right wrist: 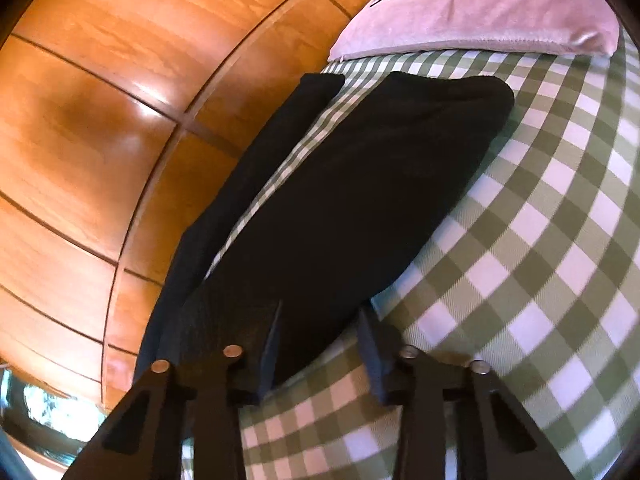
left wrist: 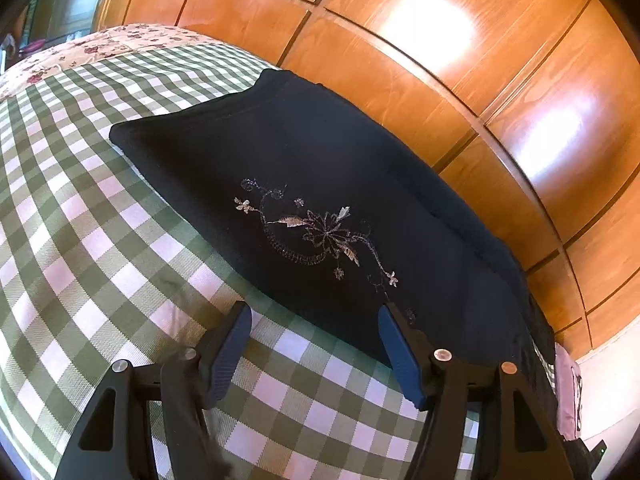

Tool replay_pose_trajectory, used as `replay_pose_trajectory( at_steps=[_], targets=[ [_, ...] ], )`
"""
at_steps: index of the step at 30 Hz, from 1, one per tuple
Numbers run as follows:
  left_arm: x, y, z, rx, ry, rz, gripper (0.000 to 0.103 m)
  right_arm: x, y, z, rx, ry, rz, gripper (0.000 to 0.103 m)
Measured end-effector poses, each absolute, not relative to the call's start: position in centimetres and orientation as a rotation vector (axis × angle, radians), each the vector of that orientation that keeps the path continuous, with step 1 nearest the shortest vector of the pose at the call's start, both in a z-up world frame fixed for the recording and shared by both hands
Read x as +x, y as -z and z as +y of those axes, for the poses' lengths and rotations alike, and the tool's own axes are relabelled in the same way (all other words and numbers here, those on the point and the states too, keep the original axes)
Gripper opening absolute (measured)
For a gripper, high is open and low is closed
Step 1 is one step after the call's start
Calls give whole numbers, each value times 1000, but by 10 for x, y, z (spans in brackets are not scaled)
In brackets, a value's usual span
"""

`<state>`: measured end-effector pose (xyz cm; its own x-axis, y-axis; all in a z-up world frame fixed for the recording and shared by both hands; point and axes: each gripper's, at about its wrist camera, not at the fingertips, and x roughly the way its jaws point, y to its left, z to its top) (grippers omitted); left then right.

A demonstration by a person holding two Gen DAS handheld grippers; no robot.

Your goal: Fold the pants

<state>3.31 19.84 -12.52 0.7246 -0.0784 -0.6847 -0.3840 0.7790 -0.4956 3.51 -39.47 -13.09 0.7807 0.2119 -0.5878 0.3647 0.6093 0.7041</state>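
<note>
1. Both jaw pairs gape wide, holding nothing: my left gripper (left wrist: 316,312) hovers over the checked bedcover (left wrist: 80,240), my right gripper (right wrist: 320,316) likewise.
2. Dark pants (left wrist: 320,184) lie flat just past my fingertips.
3. Long axis runs along the wooden panelling (left wrist: 440,60), legs pointing toward the pink pillow (right wrist: 480,12).

We saw a green checked bedspread (left wrist: 92,240), wooden wardrobe panels (left wrist: 420,40), a pink cushion (right wrist: 480,12), a floral quilt (left wrist: 100,46).
</note>
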Motion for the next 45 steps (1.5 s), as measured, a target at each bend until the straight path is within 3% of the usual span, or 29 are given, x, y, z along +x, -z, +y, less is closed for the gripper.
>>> replay_pose_trajectory(
  at_steps=[9,18,20,21,22,28,45],
  targets=[
    [29,130,203,-694,-162,687,67,49,139,-400,951,67,633,15],
    [55,134,239,-870,-165,659,65,57,139,-395,876,75,637,15],
    [62,136,245,-879,-195,654,57,58,139,-394,863,76,636,15],
    [64,138,247,-874,-214,656,47,57,139,-394,857,77,636,15],
    [67,140,250,-863,-238,660,27,58,139,-394,851,80,637,14],
    [62,152,265,-938,-255,650,8,61,139,-391,821,99,642,11],
    [-11,83,247,-727,-219,599,8,27,84,-396,660,89,659,9]
  ],
)
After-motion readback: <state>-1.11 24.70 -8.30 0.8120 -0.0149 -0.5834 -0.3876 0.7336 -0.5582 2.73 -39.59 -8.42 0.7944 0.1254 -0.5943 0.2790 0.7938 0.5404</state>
